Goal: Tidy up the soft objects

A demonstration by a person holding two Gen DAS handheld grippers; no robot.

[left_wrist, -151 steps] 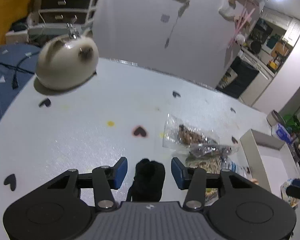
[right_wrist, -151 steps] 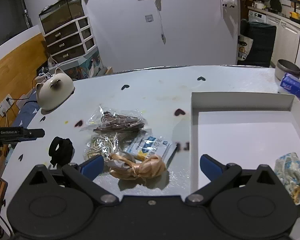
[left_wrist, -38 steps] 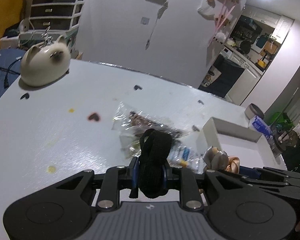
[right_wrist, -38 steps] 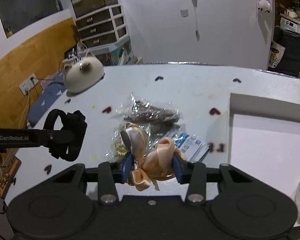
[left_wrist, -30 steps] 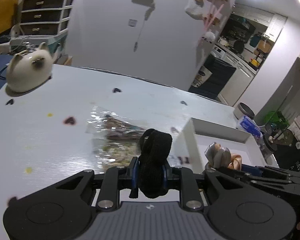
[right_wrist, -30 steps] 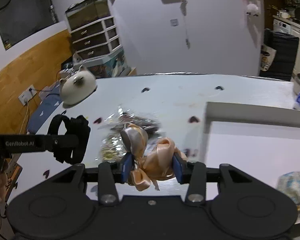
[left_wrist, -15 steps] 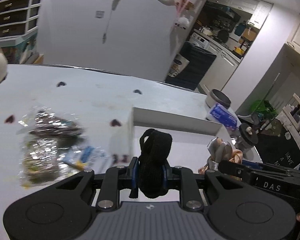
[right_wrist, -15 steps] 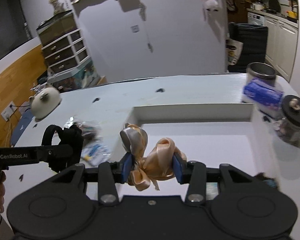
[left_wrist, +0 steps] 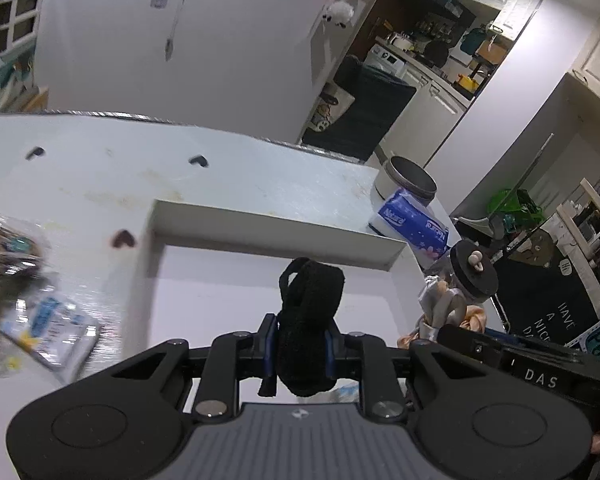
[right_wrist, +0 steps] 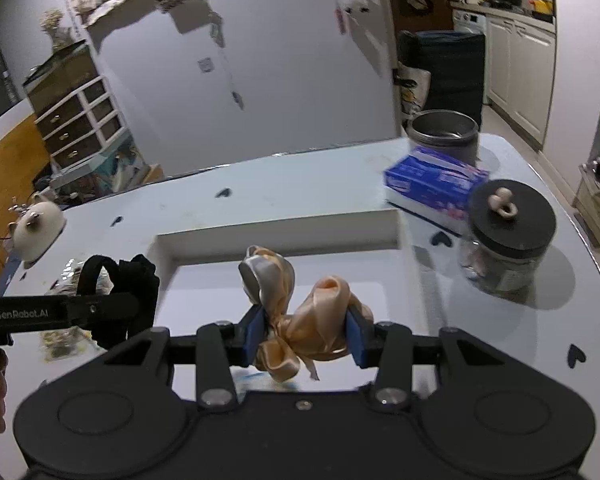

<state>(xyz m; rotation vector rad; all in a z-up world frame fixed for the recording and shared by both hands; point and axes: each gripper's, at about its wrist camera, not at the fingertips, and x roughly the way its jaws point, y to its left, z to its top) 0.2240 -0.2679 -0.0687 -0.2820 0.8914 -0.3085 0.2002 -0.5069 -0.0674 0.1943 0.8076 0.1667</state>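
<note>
My left gripper (left_wrist: pixel 299 344) is clamped tight on the black fabric band (left_wrist: pixel 310 320), limp and light, over the white tray (left_wrist: pixel 276 232). My right gripper (right_wrist: pixel 305 334) pinches the slippery satin bow (right_wrist: pixel 300 320) at its knot.

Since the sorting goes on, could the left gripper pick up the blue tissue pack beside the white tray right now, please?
Probably not: the left gripper is shut on a black fabric band, so nothing else fits until that is released; the blue tissue pack lies beyond the white tray.
</note>
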